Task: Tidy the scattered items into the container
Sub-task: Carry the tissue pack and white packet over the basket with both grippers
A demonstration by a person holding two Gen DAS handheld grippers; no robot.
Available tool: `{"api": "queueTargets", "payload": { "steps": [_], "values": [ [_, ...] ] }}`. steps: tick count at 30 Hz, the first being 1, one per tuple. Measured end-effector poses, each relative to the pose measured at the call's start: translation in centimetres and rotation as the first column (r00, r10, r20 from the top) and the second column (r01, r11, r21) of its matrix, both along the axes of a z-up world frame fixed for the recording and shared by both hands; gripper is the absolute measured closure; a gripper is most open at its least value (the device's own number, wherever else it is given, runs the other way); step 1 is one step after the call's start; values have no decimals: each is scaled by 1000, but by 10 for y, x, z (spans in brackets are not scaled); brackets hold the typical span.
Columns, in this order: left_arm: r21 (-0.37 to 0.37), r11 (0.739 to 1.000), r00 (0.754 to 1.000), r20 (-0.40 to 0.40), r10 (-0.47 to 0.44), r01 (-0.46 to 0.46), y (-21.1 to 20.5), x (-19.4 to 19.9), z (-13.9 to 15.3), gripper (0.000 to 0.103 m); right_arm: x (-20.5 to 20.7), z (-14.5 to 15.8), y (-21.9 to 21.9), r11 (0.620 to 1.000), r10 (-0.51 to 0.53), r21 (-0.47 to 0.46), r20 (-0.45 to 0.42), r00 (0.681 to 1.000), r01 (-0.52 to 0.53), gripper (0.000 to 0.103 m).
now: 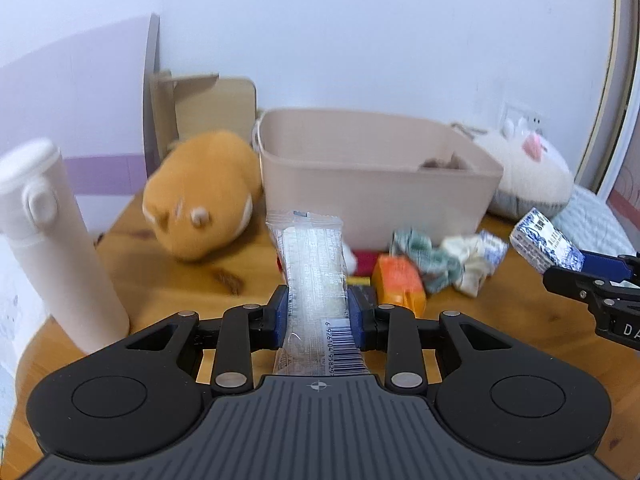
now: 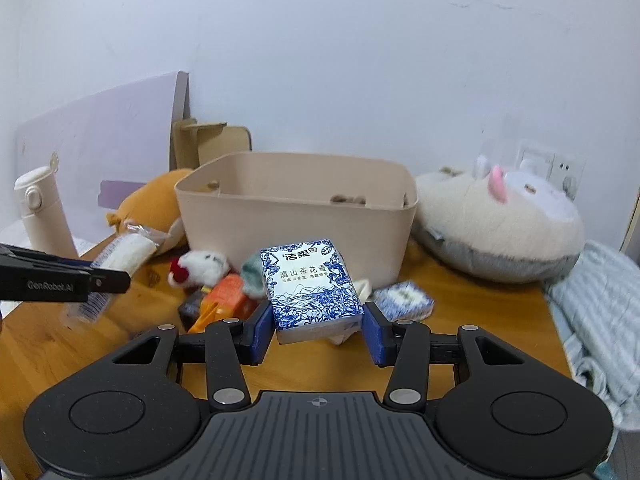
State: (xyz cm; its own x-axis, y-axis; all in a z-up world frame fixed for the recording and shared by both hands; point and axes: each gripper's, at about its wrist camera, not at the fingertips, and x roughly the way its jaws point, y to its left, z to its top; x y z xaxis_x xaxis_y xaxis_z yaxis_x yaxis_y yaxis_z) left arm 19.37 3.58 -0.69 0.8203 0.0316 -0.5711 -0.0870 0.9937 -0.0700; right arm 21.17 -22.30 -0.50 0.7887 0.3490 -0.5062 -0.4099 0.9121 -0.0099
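Observation:
My left gripper (image 1: 317, 312) is shut on a clear plastic snack packet (image 1: 312, 268) with a barcode, held above the table in front of the beige container (image 1: 376, 196). My right gripper (image 2: 318, 326) is shut on a blue-and-white tissue pack (image 2: 312, 284), also lifted before the container (image 2: 296, 216). On the table before the container lie an orange box (image 1: 400, 284), a crumpled green-white cloth (image 1: 424, 256), a second tissue pack (image 2: 404, 300) and a small white-and-red plush (image 2: 200, 268). The right gripper's tissue pack shows in the left wrist view (image 1: 544, 242).
An orange plush (image 1: 204, 192) lies left of the container, a large white plush (image 2: 496, 228) right of it. A white bottle (image 1: 52, 240) stands at the left table edge. Striped bedding (image 2: 600, 312) borders the wooden table (image 2: 48, 344) on the right. Cardboard (image 2: 208, 140) leans behind.

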Motion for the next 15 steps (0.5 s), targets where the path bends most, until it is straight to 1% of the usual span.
{"api": "queueTargets", "payload": {
  "steps": [9,15],
  "values": [
    [49,998,996,82,-36,32,-9,26,36,72,18,31,-5,1000,-21,3,71,997,21,59],
    [62,997,992,113,-61,54,-17,52,55,72,39,50,1,1000,-21,8,108,994,21,59]
  ]
}}
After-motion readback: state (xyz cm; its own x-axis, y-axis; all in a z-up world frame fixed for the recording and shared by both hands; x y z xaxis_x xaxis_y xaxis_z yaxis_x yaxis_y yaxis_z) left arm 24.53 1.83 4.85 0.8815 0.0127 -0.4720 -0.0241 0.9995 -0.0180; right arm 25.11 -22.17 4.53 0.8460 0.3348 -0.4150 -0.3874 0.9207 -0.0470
